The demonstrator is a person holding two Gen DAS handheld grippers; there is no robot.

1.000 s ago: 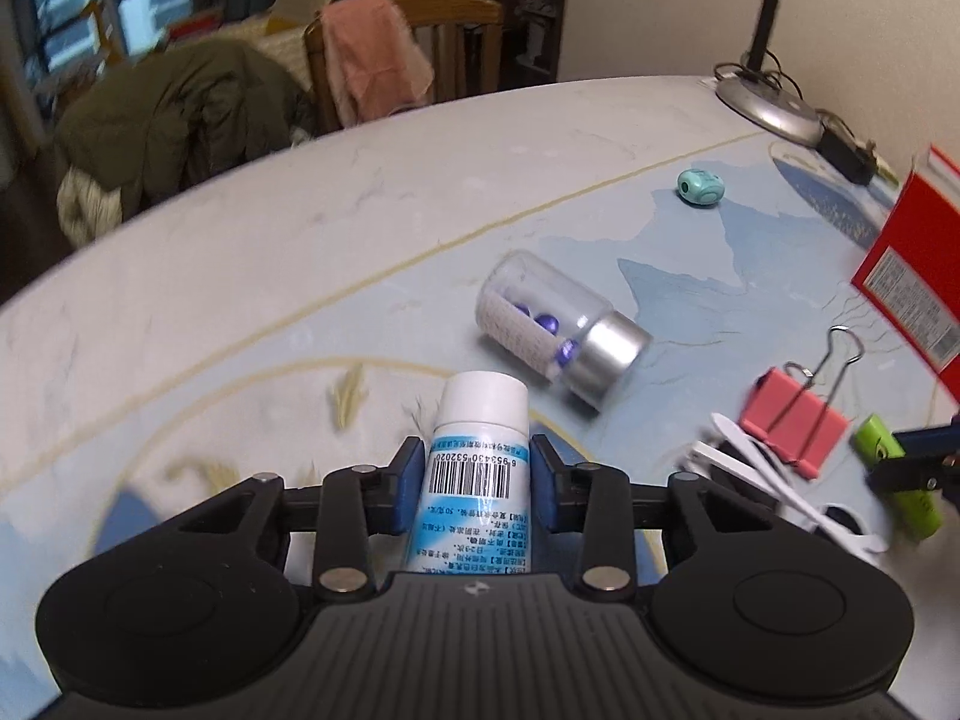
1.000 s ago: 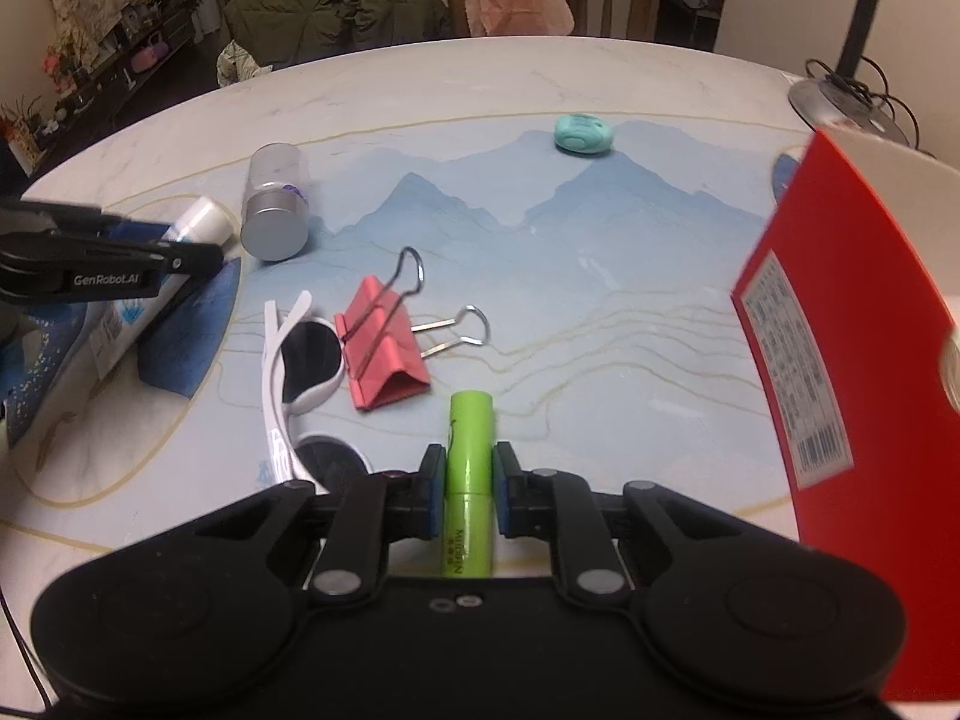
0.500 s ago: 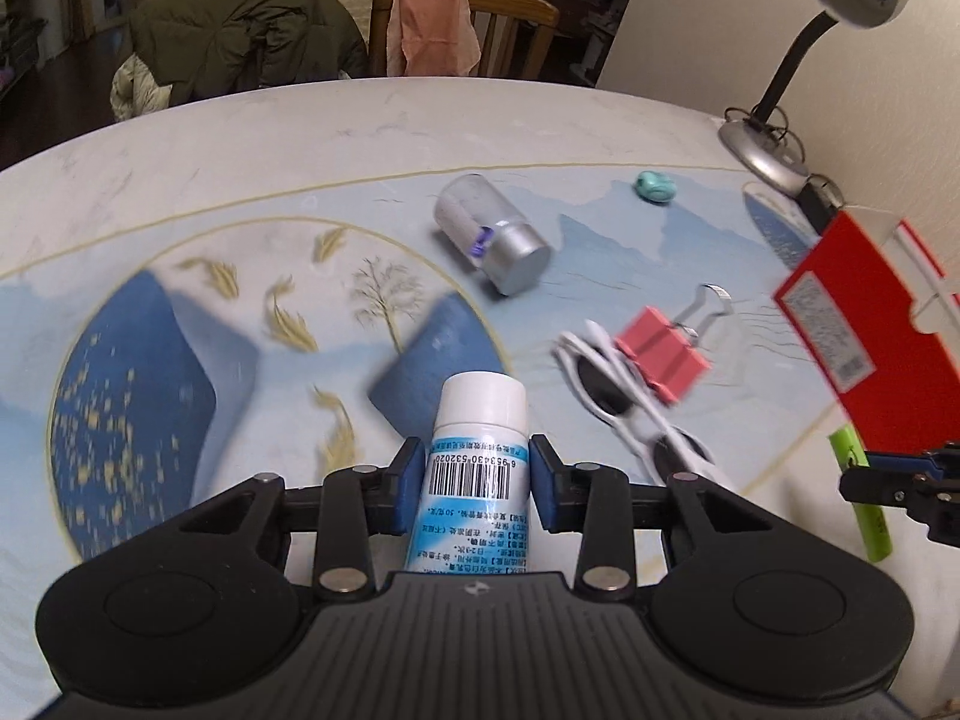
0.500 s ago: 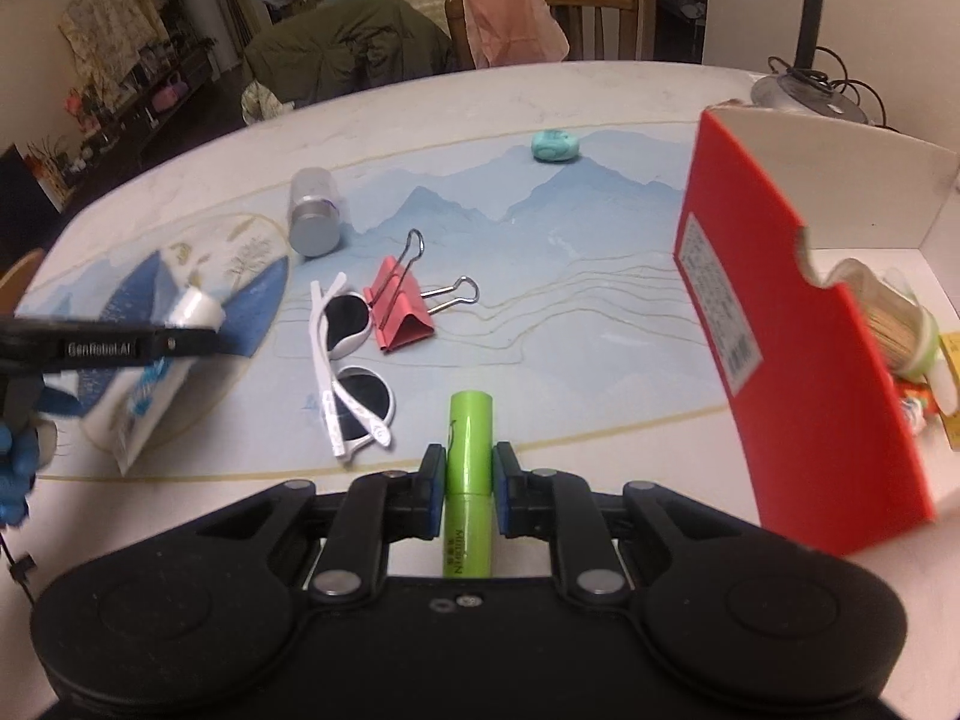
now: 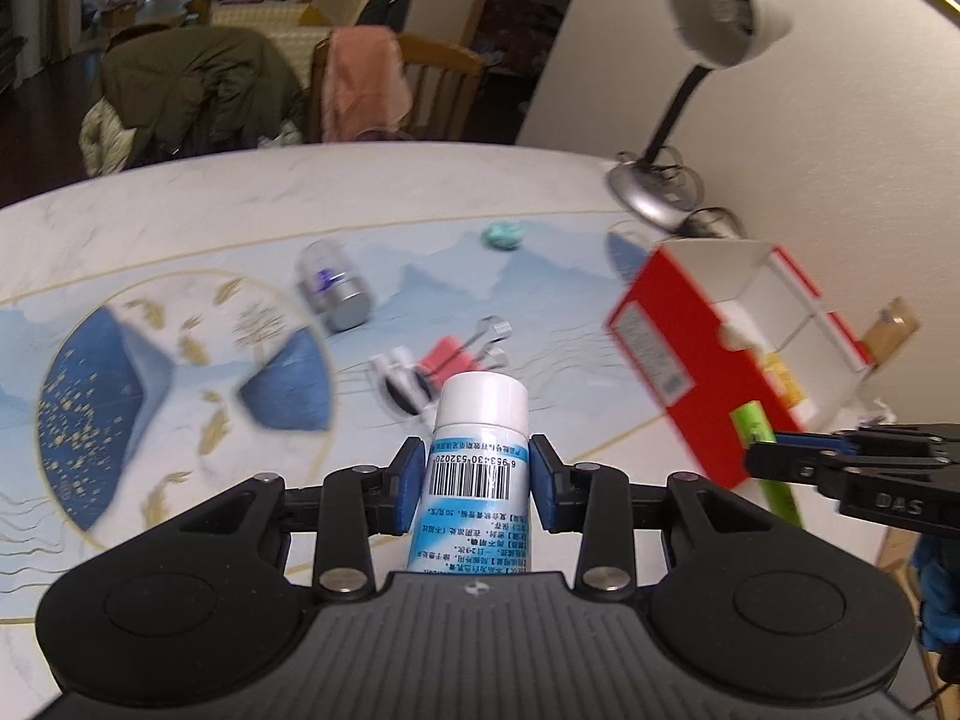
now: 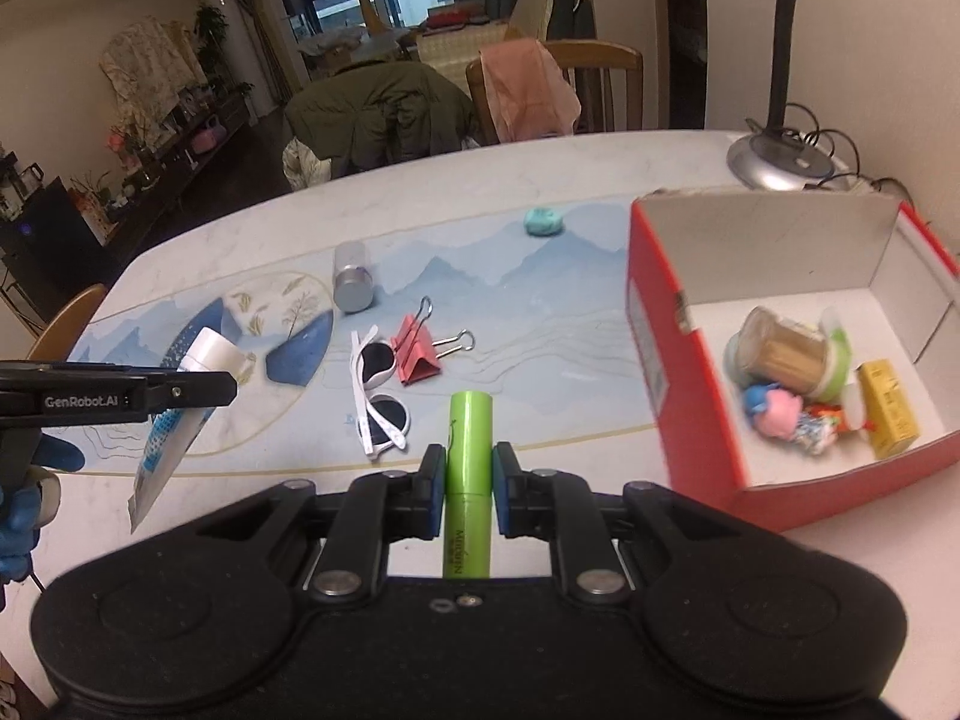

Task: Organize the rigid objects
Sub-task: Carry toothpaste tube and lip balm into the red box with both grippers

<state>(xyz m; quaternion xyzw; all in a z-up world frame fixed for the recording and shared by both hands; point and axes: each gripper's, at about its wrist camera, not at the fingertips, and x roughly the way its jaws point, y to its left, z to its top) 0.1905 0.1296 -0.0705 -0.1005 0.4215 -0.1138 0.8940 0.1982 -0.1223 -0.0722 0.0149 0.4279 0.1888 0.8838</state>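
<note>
Left gripper (image 5: 477,480): its fingers (image 5: 408,480) are closed on a white-capped tube (image 5: 477,450) with a barcode label, held clear of the counter (image 5: 180,198), cap pointing forward. Right gripper (image 6: 469,480): its fingers (image 6: 433,486) are closed on a green stick (image 6: 469,456), also held above the counter, just beside the red box (image 6: 690,396). The red box is open-topped, placed at the right of the counter near a lamp (image 6: 774,168); a toothpick jar (image 6: 780,348), a yellow carton (image 6: 888,414) and a small pink toy (image 6: 774,411) are seen inside. Left lying on the counter: white sunglasses (image 6: 378,396) touching a red binder clip (image 6: 417,348), a clear bottle (image 6: 353,282) on its side, a teal lump (image 6: 543,221) farther back.
</note>
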